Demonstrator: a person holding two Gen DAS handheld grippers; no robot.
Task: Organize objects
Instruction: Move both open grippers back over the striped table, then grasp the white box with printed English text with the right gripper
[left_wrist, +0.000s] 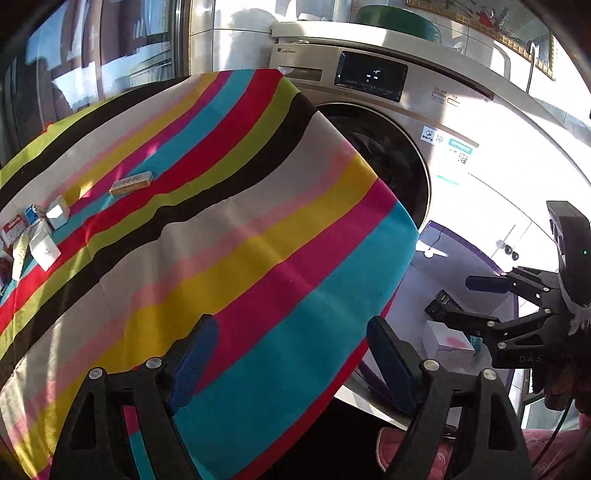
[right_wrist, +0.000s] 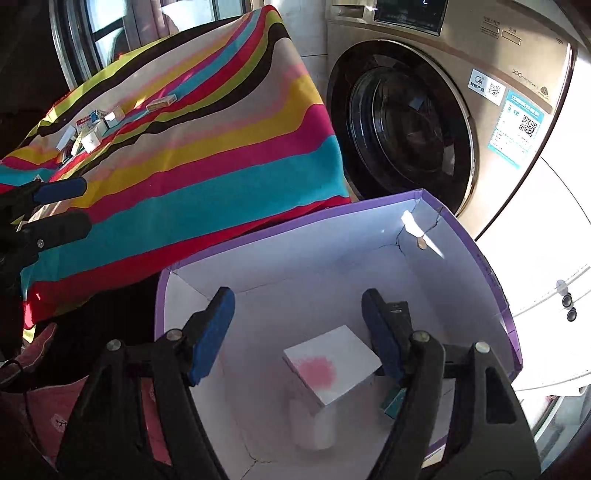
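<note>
The left tool stands with its blue-padded fingers spread wide over the near part of the surface, which is draped in a striped cloth of many colours; nothing sits between its fingers. The right tool is likewise released, its jaws apart above the open purple-rimmed cardboard box that stands to the right of the surface, in front of the washing machine. Inside that box, below and between the right tool's fingers but not touched by them, lies a white carton with a pink blot. A small dark box rests farther back on the box floor, and a teal-edged packet shows beside the right finger. At the far left of the surface a cluster of small packages remains: several white cartons, a blue-and-white one and a red-and-white one, close together. A long yellow-and-white carton lies apart from them, a little to their right. In the left wrist view the right tool appears at the right edge, over the box.
</note>
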